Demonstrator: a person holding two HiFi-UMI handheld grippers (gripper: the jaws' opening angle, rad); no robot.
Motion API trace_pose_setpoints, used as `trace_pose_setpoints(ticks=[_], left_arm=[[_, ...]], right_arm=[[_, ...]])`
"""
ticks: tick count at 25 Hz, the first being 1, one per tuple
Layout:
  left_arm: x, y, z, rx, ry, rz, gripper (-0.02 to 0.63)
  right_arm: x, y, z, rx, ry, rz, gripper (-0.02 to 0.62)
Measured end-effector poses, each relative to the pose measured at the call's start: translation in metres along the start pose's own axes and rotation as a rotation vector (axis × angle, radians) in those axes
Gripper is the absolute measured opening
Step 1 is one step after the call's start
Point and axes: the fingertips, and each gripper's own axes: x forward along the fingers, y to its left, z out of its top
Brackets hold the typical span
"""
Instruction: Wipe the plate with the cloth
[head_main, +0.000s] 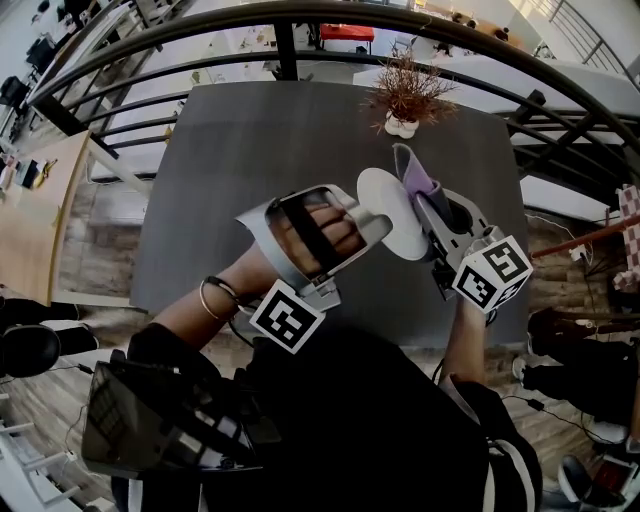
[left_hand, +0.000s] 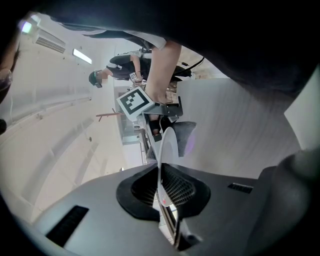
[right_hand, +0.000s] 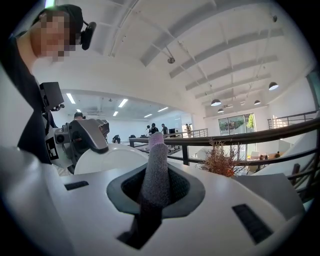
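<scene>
Now, at the head view's centre, our left gripper (head_main: 372, 228) pinches the plate (head_main: 395, 215) by its rim. Our right gripper (head_main: 432, 208) clamps the cloth (head_main: 413, 172) just beside it. We should press the cloth flat and sweep steadily.

Before you lies a dark gray table (head_main: 250, 170), with a dried plant (head_main: 408, 92) in a white pot near its far edge. Past that edge a black railing (head_main: 300, 15) curves across. To your left you see wood floor (head_main: 100, 235) and a pale wooden tabletop (head_main: 35, 215). Overhead, the white ceiling has broad beams (right_hand: 225, 47), round hanging lamps (right_hand: 216, 102) and bright strip lights (right_hand: 122, 103). Tall windows (right_hand: 237, 122) stand at the far end of the hall.
</scene>
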Motion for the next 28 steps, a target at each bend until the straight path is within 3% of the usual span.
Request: trace_pose_setpoints(ticks=[9, 15, 22, 28], left_arm=[[-0.001, -0.009, 0.001, 0.003, -0.013, -0.025, 0.018], [0.001, -0.01, 0.002, 0.005, -0.012, -0.037, 0.018], [0.003, -0.013, 0.004, 0.008, -0.014, -0.045, 0.018], [0.003, -0.015, 0.007, 0.013, -0.02, -0.045, 0.018]], right_arm=[[-0.009, -0.015, -0.005, 0.05, -0.035, -0.047, 0.041], [-0.017, -0.013, 0.024, -0.02, -0.09, -0.051, 0.041], [-0.017, 0.011, 0.068, -0.106, -0.186, 0.012, 0.041], [-0.002, 0.051, 0.083, -0.149, -0.212, 0.173, 0.041]])
